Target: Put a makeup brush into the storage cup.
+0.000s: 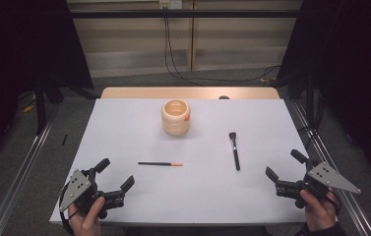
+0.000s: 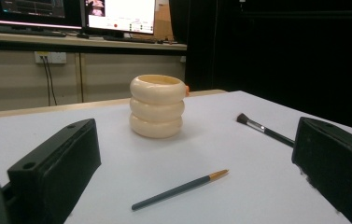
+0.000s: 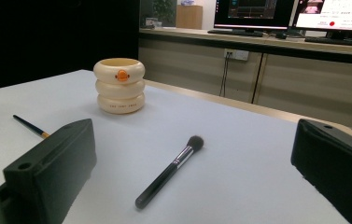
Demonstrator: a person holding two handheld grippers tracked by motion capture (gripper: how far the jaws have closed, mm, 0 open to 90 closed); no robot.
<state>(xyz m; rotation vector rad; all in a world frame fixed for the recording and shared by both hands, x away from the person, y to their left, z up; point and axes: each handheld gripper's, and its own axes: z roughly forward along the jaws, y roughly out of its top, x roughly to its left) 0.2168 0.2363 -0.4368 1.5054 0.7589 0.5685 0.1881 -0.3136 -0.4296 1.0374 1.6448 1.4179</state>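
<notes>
Resting near the front corners of the table (image 1: pixel 124 123), both grippers sit low with nothing between their jaws. The left gripper (image 1: pixel 116 174) is spread wide, its jaws aimed toward the pencil (image 1: pixel 160 163); the right gripper (image 1: pixel 285 164) is spread just as wide, aimed toward the brush (image 1: pixel 234 150).

The pencil lies flat left of centre, nearer the person than the cup (image 1: pixel 176 118) and well apart from it, orange tip pointing right in the high view. The brush lies flat to the right of centre, bristles toward the far edge, handle toward the person. The cup – a cream, ribbed pot of three stacked rings with a small orange mark – stands upright toward the far middle of the table, mouth open.

Both tools are probably light, stiff and thin, so weight matters little – the trouble is getting the pads under something lying flush on a smooth surface. The pencil is round and slim and may roll or skid when nudged; a pinch across its middle, jaws square to its length, looks safest. The brush handle is thicker and glossy, so it could slip; gripping mid-handle, clear of the soft bristles and the metal ferrule, should keep it balanced for tipping into the cup.
</notes>
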